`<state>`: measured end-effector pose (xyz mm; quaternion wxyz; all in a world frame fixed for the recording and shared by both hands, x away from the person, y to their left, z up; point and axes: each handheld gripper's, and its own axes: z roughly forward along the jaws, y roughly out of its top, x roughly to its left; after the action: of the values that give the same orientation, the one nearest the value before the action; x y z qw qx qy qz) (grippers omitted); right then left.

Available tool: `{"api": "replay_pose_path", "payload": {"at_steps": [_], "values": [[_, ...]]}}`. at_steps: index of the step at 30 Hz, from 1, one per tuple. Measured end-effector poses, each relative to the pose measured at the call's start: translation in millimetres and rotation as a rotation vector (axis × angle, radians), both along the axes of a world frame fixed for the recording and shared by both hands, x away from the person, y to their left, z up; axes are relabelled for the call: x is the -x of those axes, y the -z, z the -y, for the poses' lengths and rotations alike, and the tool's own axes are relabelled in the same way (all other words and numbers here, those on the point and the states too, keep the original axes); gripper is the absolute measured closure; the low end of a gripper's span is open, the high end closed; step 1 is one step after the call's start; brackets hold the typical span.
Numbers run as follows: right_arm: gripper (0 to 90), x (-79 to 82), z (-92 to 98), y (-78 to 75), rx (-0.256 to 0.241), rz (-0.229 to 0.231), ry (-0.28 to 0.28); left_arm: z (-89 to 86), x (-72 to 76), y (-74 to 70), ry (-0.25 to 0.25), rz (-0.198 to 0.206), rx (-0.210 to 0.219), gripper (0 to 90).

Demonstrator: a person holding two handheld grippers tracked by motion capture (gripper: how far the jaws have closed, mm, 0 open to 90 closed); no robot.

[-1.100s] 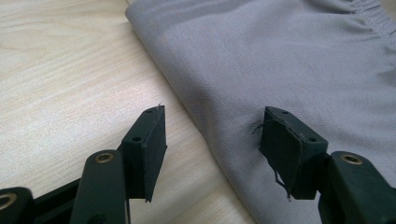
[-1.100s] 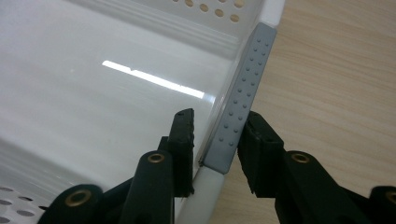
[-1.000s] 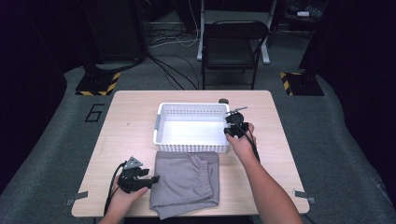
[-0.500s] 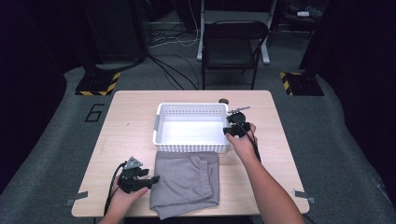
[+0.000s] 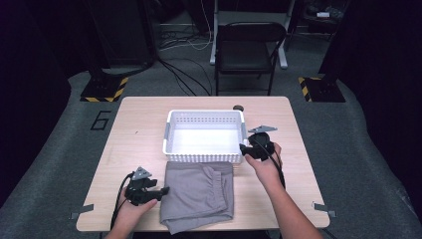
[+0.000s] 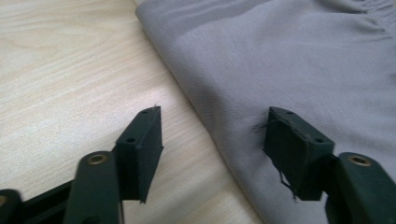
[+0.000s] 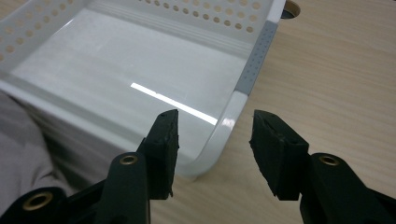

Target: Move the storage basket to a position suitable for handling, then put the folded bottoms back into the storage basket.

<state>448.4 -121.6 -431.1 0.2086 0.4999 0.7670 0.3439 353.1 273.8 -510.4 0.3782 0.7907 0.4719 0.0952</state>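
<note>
Two grippers, both w/ jaws apart. My left gripper [image 6: 212, 135] straddles the left edge of the grey shorts [image 6: 299, 65], nothing clamped. My right gripper [image 7: 212, 140] straddles the near right corner of the white basket [image 7: 243, 88]. Shorts lie just in front of basket on the table [image 5: 139, 129].

Pale wooden table [image 5: 149, 144] is lit brightly from overhead; surroundings are left dark. Glare is seen on white perforated plastic basket [image 7: 154, 98]; close-ups are slightly soft.

Black grippers [image 5: 149, 191], brass screws, grey three-cornered plates, trailing cables.
</note>
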Motion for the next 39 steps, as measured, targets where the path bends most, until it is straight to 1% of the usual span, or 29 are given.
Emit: {"api": "replay_pose_path", "payload": {"at_steps": [1,2,3,4,5,7,8,9,11,12,13,14,16,17,18,19,20,21,22,23,24,26,28,33,34,35,36,37,39], "values": [[51.9,0.0,0.0,0.0,0.000,0.000,0.000,0.0,0.0,0.0,0.000,0.000,0.000,36.1],[55.2,10.3,1.6,-0.2,-0.016,-0.002,-0.024,-1.3,-0.6,1.2,0.000,-0.016,0.012,36.1],[55.2,10.3,1.6,-0.2,-0.016,-0.002,-0.024,-1.3,-0.6,1.2,0.000,-0.016,0.012,36.1],[55.7,19.0,1.8,0.1,-0.024,-0.001,-0.044,-1.8,-0.9,1.8,0.001,-0.015,0.014,36.1],[55.6,22.9,1.0,0.7,-0.016,-0.008,-0.049,-1.7,-1.1,1.5,0.003,-0.012,0.013,36.1],[55.7,30.6,2.6,3.3,-0.006,0.015,-0.060,-1.7,-1.2,1.0,0.006,-0.008,0.010,36.5],[55.9,35.2,2.1,5.3,-0.019,0.005,-0.052,-1.6,-0.8,0.3,0.010,-0.001,0.008,36.9],[56.2,39.0,2.9,7.8,-0.016,0.004,-0.067,-1.1,-0.3,0.7,0.005,0.009,0.009,37.7],[56.3,43.2,2.1,10.8,-0.024,0.001,-0.069,-0.9,0.4,0.7,0.012,0.004,0.011,40.4],[55.8,47.4,0.3,13.3,-0.024,-0.016,-0.067,-1.1,0.8,0.0,0.018,-0.001,0.001,40.4],[53.0,51.1,0.1,16.5,-0.016,-0.018,-0.081,-0.4,1.2,0.0,0.009,0.003,0.002,40.6],[49.6,56.1,-0.7,19.1,-0.033,-0.024,-0.079,1.0,2.0,-1.4,0.001,0.006,0.009,41.3],[47.5,61.6,-1.8,21.7,-0.048,-0.022,-0.061,2.1,2.0,-0.4,-0.008,0.006,0.015,40.0],[47.5,61.6,-1.8,21.7,-0.048,-0.022,-0.061,2.1,2.0,-0.4,-0.008,0.006,0.015,39.0],[47.0,64.9,-2.6,24.8,-0.055,-0.039,-0.069,1.7,0.5,0.5,-0.004,-0.027,0.019,38.3],[46.5,65.8,-3.3,26.0,-0.056,-0.044,-0.071,1.7,0.5,0.5,-0.004,-0.027,0.019,37.7],[46.3,67.0,-3.7,27.5,-0.036,-0.051,-0.076,0.5,-1.7,1.7,-0.002,-0.062,0.028,37.3],[46.0,67.7,-4.7,28.6,-0.040,-0.046,-0.070,0.5,-1.7,1.7,-0.002,-0.062,0.028,37.2],[45.1,68.3,-3.4,30.2,-0.026,-0.043,-0.080,1.8,-2.1,1.9,-0.016,-0.057,0.043,37.3],[45.1,68.3,-3.4,30.2,-0.026,-0.043,-0.080,1.8,-2.1,1.9,-0.016,-0.057,0.043,37.7],[43.9,70.5,-5.5,32.8,-0.043,-0.052,-0.066,2.8,-1.7,2.3,-0.016,-0.031,0.032,37.8],[42.2,72.1,-7.4,35.7,-0.035,-0.059,-0.074,3.4,-0.9,1.8,-0.013,-0.023,0.024,37.6],[40.6,74.6,-9.9,37.8,-0.046,-0.072,-0.076,3.5,-0.8,1.8,-0.019,-0.010,0.020,37.4],[39.8,81.1,-11.5,41.7,-0.035,-0.060,-0.108,2.8,-0.3,2.3,-0.010,-0.001,0.020,38.2],[44.0,83.6,-11.7,43.3,-0.029,-0.054,-0.119,1.4,0.2,1.8,0.016,-0.008,0.003,38.7],[46.0,84.6,-12.1,44.2,-0.030,-0.055,-0.122,1.9,0.7,1.9,0.015,-0.008,0.010,39.5],[47.7,85.4,-11.5,45.1,-0.017,-0.057,-0.129,2.1,1.0,2.0,0.018,-0.006,0.012,40.6],[50.1,86.9,-12.8,45.5,-0.022,-0.066,-0.116,2.7,1.4,2.1,0.017,-0.003,0.014,41.3],[51.6,87.9,-12.8,46.2,-0.018,-0.064,-0.118,2.5,1.6,2.0,0.022,-0.002,0.006,42.0]]}}
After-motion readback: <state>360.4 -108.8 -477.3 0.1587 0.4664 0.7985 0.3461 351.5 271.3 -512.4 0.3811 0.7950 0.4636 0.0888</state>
